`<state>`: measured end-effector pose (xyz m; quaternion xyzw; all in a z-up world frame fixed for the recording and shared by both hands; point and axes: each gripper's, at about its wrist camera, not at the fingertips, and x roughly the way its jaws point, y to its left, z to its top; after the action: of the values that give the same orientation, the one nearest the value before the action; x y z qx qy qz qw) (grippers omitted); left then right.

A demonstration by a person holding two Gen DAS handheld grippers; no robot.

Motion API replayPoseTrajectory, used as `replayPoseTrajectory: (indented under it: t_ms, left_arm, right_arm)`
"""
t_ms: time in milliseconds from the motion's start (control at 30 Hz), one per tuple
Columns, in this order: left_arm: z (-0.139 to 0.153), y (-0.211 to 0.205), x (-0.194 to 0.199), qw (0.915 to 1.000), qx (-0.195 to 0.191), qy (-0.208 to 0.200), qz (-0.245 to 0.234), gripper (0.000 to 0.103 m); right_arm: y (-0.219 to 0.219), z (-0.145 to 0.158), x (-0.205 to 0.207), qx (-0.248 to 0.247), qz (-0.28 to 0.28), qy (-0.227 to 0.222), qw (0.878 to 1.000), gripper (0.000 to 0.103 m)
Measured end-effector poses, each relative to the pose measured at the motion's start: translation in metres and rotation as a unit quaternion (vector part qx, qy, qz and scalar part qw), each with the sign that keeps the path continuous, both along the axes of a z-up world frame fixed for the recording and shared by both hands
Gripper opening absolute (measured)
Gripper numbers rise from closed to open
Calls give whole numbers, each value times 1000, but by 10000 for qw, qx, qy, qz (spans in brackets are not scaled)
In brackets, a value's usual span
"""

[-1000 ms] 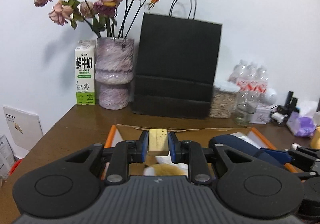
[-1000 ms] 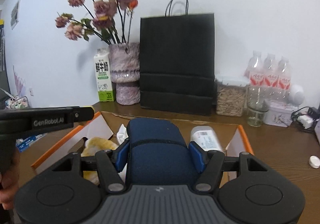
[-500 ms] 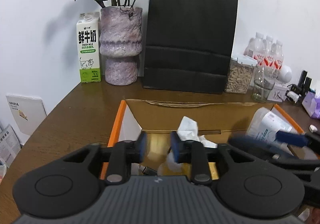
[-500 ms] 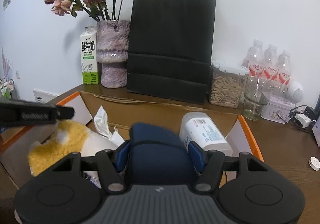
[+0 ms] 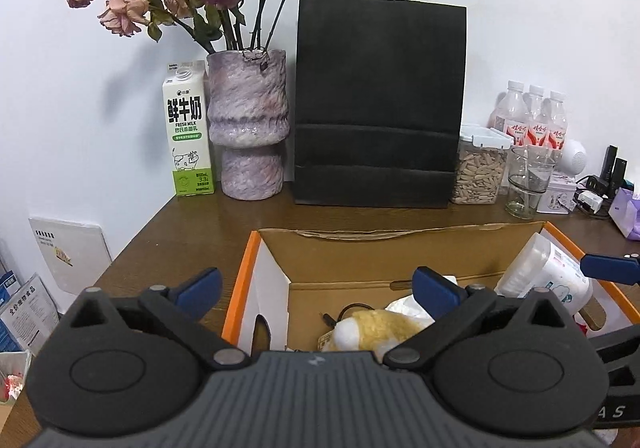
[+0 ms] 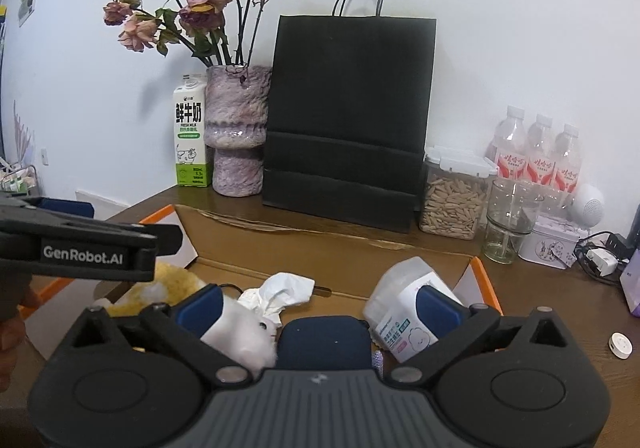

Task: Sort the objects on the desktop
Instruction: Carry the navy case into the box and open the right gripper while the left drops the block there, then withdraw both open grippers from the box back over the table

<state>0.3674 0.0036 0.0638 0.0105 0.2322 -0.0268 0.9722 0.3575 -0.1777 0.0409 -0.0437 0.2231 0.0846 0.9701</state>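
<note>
Crumpled tissue (image 6: 280, 290) and a wipes pack (image 6: 404, 322) flank the navy case (image 6: 324, 340), seemingly lying loose below the right gripper (image 6: 318, 306), whose jaws have just opened wide.

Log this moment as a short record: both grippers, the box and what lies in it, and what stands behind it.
left gripper: open, nothing between its jaws
right gripper: open above a dark blue case
box: cardboard, orange-edged, open on the desk
in box: yellow plush toy, crumpled tissue, white bottle
behind box: milk carton, vase, black paper bag
</note>
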Motion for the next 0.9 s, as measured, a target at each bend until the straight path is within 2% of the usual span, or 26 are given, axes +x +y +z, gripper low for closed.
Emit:
replayPoseTrajectory:
  t_ms: [400,633,900]
  left_arm:
    - [17,-4,-18,9994,-61,-354,13,103]
    - [30,-8,-51,9973,-20,-735,-9,103]
    - [30,2,-94,9967,-20,-813,-89,103]
  right_arm:
    - [1,13,-14,-33,25,-151,9999,103]
    - [-10,25,-44,28,-114,-359,9993,103]
    - [-37,36,-87,114,-306,-496,9982,103]
